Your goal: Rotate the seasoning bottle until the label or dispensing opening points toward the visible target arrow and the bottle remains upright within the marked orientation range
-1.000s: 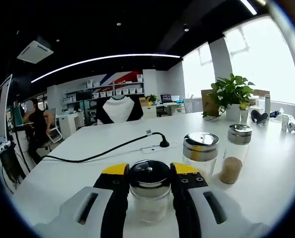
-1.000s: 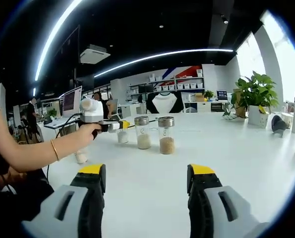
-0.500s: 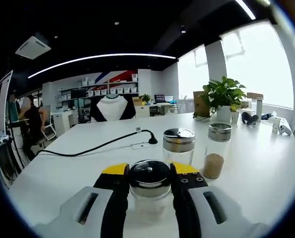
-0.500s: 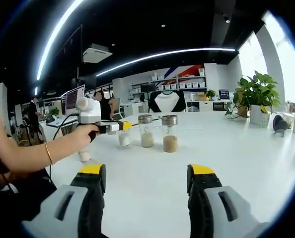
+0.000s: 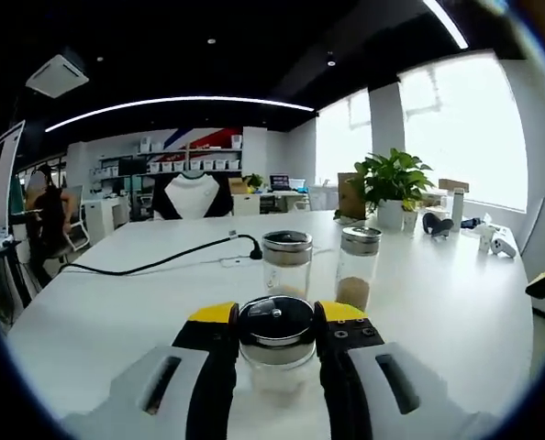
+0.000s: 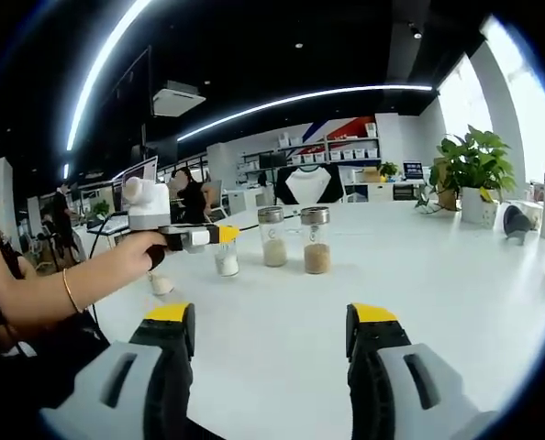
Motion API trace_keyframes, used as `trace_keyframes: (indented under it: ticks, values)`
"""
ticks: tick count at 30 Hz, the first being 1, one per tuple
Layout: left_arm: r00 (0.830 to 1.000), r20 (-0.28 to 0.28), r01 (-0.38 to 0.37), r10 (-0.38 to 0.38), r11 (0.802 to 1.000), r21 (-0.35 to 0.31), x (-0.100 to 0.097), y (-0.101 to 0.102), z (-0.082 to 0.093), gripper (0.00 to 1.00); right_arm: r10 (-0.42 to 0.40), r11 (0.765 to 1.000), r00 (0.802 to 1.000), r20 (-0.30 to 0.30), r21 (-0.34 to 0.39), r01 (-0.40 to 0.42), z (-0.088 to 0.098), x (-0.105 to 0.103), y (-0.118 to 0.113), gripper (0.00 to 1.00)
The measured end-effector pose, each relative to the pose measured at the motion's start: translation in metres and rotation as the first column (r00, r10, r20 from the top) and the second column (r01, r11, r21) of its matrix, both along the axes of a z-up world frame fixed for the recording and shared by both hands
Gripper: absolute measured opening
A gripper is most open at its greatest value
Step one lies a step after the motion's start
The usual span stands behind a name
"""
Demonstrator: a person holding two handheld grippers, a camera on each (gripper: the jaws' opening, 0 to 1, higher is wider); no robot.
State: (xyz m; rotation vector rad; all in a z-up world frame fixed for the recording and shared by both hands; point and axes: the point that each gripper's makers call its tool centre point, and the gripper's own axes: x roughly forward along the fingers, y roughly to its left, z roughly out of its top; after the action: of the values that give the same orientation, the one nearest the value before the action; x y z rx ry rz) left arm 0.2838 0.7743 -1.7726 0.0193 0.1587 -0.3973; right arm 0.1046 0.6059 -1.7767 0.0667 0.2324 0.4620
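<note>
The left gripper [image 5: 274, 332] is clamping the upright seasoning bottle [image 5: 275, 353] on the white table [image 5: 116, 302] — two other bottles [image 5: 286, 264] standing just beyond; the right gripper [image 6: 271, 344] is hovering wide open over bare tabletop

- The right gripper [image 6: 271, 332] hangs over the white table [image 6: 419, 275], jaws spread wide, nothing between them.
- At left, a hand [image 6: 130, 259] holds the left gripper [image 6: 219, 235], closed on a small bottle [image 6: 226, 262] of white powder.
- Beside it stand two more bottles [image 6: 272, 237], upright.
- A potted plant [image 6: 475, 174] sits far right.
</note>
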Motion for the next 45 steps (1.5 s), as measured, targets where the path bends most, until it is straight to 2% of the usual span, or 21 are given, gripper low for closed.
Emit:
trace_keyframes:
  ticks: [2, 5, 12, 19, 23, 26, 28, 32, 36, 39, 40, 41, 45]
  values:
    - [1.000, 0.023, 0.010, -0.010, 1.000, -0.007, -0.006, -0.001, 0.003, 0.34, 0.005, 1.000, 1.000, -0.004, 0.007, -0.005, -0.001, -0.001, 0.001, 0.66]
    - [1.000, 0.021, 0.021, -0.021, 1.000, -0.007, -0.015, -0.003, 0.001, 0.34, 0.002, 1.000, 1.000, -0.012, 0.000, -0.002, -0.004, -0.002, 0.001, 0.66]
    - [0.997, 0.010, 0.073, -0.074, 0.996, 0.054, -0.040, -0.012, -0.009, 0.34, 0.005, 1.000, 1.000, -0.009, 0.006, -0.005, -0.002, -0.004, 0.001, 0.66]
    - [0.994, -0.006, 0.111, -0.111, 0.993, 0.033, -0.062, -0.024, -0.013, 0.34, 0.010, 1.000, 1.000, -0.006, 0.004, -0.010, 0.001, -0.006, 0.002, 0.66]
    - [0.993, -0.010, 0.119, -0.119, 0.993, 0.007, -0.074, -0.030, -0.013, 0.34, 0.007, 0.999, 1.000, -0.007, -0.036, -0.007, -0.001, -0.006, 0.001, 0.66]
    - [0.991, -0.003, 0.132, -0.132, 0.991, 0.036, -0.080, -0.033, -0.015, 0.34, 0.014, 0.999, 1.000, -0.007, -0.029, -0.014, -0.001, -0.006, 0.002, 0.66]
    - [0.988, 0.026, 0.151, -0.154, 0.985, 0.089, -0.086, -0.036, -0.013, 0.34, 0.012, 0.999, 1.000, -0.006, -0.037, -0.012, 0.000, -0.006, 0.002, 0.66]
    - [0.985, 0.016, 0.172, -0.174, 0.982, 0.074, -0.096, -0.038, -0.014, 0.34, 0.027, 0.996, 1.000, -0.003, -0.079, -0.028, -0.001, -0.006, 0.007, 0.66]
    - [0.981, 0.015, 0.191, -0.193, 0.979, 0.070, -0.100, -0.042, -0.016, 0.34, 0.040, 0.996, 0.999, -0.004, -0.080, -0.040, -0.002, -0.006, 0.010, 0.66]
    - [0.978, -0.007, 0.210, -0.210, 0.975, 0.069, -0.104, -0.044, -0.025, 0.34, 0.043, 0.997, 0.999, -0.003, -0.070, -0.043, -0.001, -0.006, 0.012, 0.65]
    - [0.978, 0.015, 0.208, -0.209, 0.977, 0.041, -0.105, -0.043, -0.021, 0.34, 0.043, 0.997, 0.999, -0.004, -0.071, -0.043, -0.002, -0.006, 0.011, 0.65]
    - [0.977, 0.002, 0.212, -0.213, 0.976, 0.053, -0.106, -0.042, -0.023, 0.34, 0.043, 0.996, 0.999, -0.005, -0.075, -0.044, -0.003, -0.007, 0.011, 0.65]
    - [0.976, 0.009, 0.219, -0.220, 0.975, 0.033, -0.109, -0.039, -0.023, 0.34, 0.042, 0.997, 0.999, -0.013, -0.070, -0.042, -0.005, -0.008, 0.010, 0.65]
